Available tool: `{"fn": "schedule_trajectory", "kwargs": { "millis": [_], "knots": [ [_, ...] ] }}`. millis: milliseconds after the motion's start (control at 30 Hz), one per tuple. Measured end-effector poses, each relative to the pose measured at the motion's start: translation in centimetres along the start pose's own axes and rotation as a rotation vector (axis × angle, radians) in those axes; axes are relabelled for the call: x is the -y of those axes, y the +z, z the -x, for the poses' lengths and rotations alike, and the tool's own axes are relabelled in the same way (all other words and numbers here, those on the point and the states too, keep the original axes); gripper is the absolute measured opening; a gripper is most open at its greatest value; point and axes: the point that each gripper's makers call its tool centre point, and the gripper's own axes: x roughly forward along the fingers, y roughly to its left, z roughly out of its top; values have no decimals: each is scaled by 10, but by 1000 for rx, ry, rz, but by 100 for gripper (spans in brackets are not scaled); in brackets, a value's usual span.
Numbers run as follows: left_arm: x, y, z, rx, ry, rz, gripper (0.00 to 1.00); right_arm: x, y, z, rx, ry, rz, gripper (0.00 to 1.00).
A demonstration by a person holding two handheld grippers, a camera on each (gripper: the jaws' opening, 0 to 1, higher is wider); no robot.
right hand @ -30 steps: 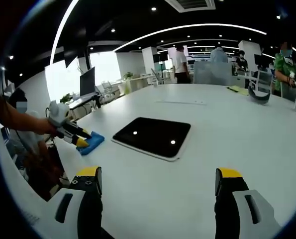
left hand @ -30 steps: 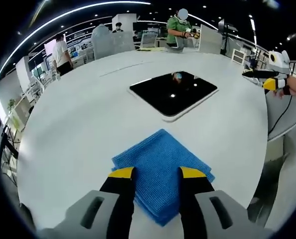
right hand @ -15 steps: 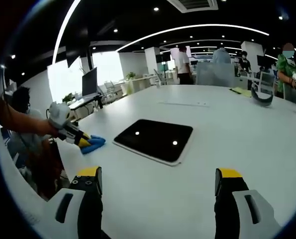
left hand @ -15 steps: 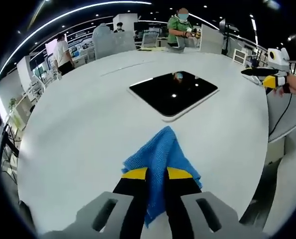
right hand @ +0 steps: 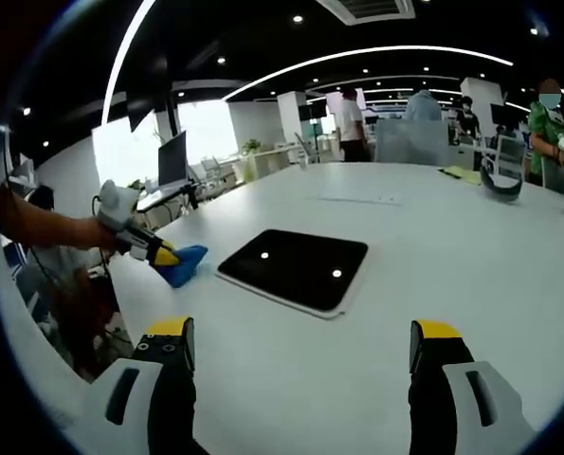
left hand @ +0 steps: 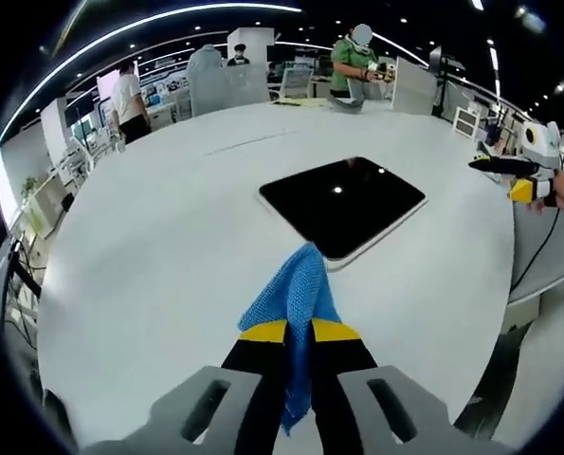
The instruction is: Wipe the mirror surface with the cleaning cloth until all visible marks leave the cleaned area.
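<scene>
Now the left gripper [left hand: 299, 332] pinches the blue cloth [left hand: 296, 296] just short of the mirror's [left hand: 343, 197] near edge, while the right gripper [right hand: 300, 346] gapes empty over bare table [right hand: 471, 246].

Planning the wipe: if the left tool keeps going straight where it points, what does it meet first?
Probably the mirror: the left tool, shut on the blue cloth, points at its near edge, cloth leading; depth is unclear.

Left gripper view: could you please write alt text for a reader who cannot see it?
The left gripper pinches a blue cloth above a white table. Just beyond the cloth lies a dark rectangular mirror, and the right gripper shows at the far right edge.
</scene>
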Motion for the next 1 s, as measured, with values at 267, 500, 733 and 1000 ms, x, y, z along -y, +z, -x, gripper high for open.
{"fn": "schedule_trajectory", "kwargs": {
  "millis": [267,500,733,1000],
  "knots": [
    [-2,28,-9,25,-16,30,5,-5,1,-2,-3,7,19,94],
    [0,53,-24,45,-42,47,5,-7,1,-2,-3,6,26,94],
    [6,66,-41,54,-57,43,5,-7,0,0,-2,-1,24,94],
    [8,82,-58,58,-73,87,6,-10,-2,0,-7,8,46,94]
  ]
}}
